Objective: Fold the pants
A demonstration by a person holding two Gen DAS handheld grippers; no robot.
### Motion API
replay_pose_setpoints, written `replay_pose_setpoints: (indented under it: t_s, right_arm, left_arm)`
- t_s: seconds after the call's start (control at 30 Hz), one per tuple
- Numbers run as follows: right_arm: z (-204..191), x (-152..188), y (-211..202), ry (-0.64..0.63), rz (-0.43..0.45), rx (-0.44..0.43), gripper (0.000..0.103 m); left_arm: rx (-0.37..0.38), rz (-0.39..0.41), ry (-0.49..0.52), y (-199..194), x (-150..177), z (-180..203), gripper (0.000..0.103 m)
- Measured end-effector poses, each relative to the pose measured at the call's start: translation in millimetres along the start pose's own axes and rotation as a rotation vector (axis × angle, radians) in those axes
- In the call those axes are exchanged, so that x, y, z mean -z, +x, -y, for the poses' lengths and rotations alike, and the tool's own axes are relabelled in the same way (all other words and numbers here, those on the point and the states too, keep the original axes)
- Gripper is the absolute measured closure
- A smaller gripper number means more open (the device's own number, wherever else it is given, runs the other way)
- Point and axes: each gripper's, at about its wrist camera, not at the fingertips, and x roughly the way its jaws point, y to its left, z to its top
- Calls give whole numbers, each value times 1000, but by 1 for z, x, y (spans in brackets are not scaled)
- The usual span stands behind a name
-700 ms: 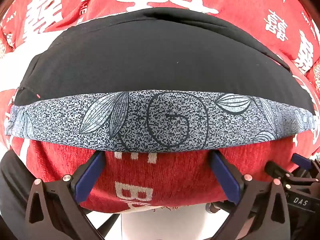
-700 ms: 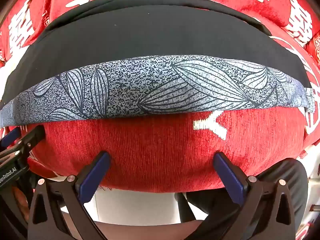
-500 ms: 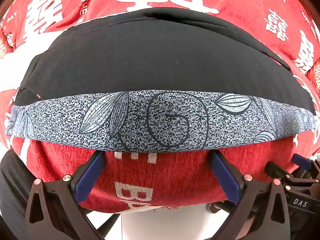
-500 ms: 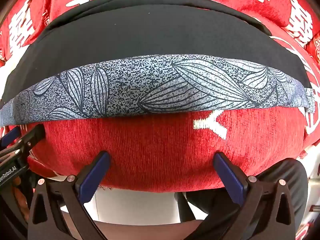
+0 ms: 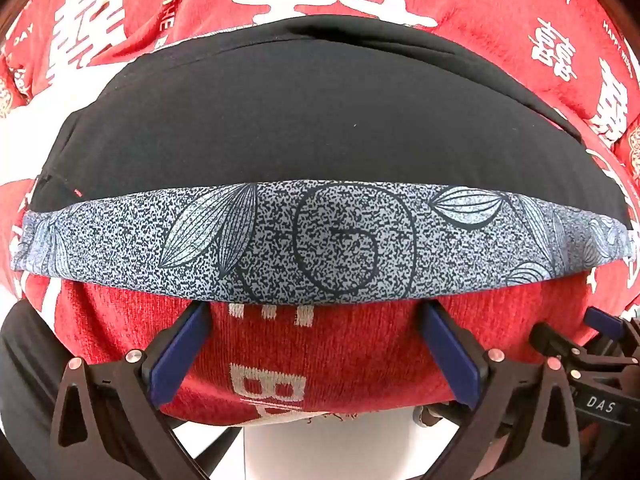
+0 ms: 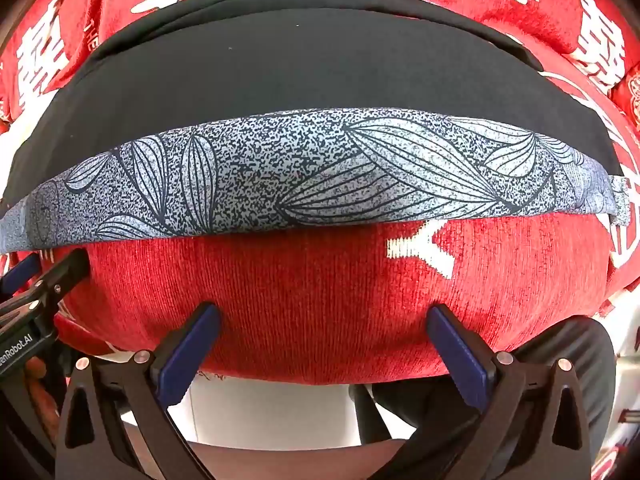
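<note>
Lying flat across the red plush cloth with white woven characters (image 5: 360, 360), the black stretch-fabric pants (image 5: 320, 120) show their grey speckled waistband with a dark leaf print (image 5: 320, 244) as the nearest edge. The left gripper (image 5: 316, 312) has both blue pads spread wide, their tips right at that waistband's near edge, holding nothing. The right gripper (image 6: 324, 316) is equally spread and empty, sitting well short of the waistband (image 6: 320, 180) over bare red cloth (image 6: 320, 300). My worry: the plush cover is soft, so a pinch at the waistband could catch the red cloth too (dragging it up with the fold), and the uneven reach of the two grippers could skew the fold. Compared with the earlier views, nothing has visibly moved; both grippers sit as before.
</note>
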Motion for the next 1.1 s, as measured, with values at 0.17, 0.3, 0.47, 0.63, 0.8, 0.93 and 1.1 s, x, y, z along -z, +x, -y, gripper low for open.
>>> replay_pose_setpoints:
  t_s: [0.17,0.3,0.47,0.63,0.8,0.93,1.1]
  right_arm:
    - [1,-1,2,9,-16,6,0]
    - [8,-7,-15,61,12,-132,0]
    - [-7,-23,-79,8,319,-95,0]
    - [-36,-54,-102,-55,380,-44,0]
    - [-58,-75,-108,-100,371,-9,0]
    - [-77,-80,-102,-140,394,8,0]
    - [-101,-86,-100,-145,410,14,0]
  left_arm:
    - [14,59,11,-18,-2,1,0]
    - [3,235,53,-63,-4,5,0]
    - [-12,314,75,-93,-27,-5,0]
    - [-46,262,21,-95,-54,-22,0]
    - [-52,252,-59,-88,-52,-50,0]
    - [-79,291,-84,-79,-54,-68,0]
    - [-82,241,-108,-74,-60,-81,0]
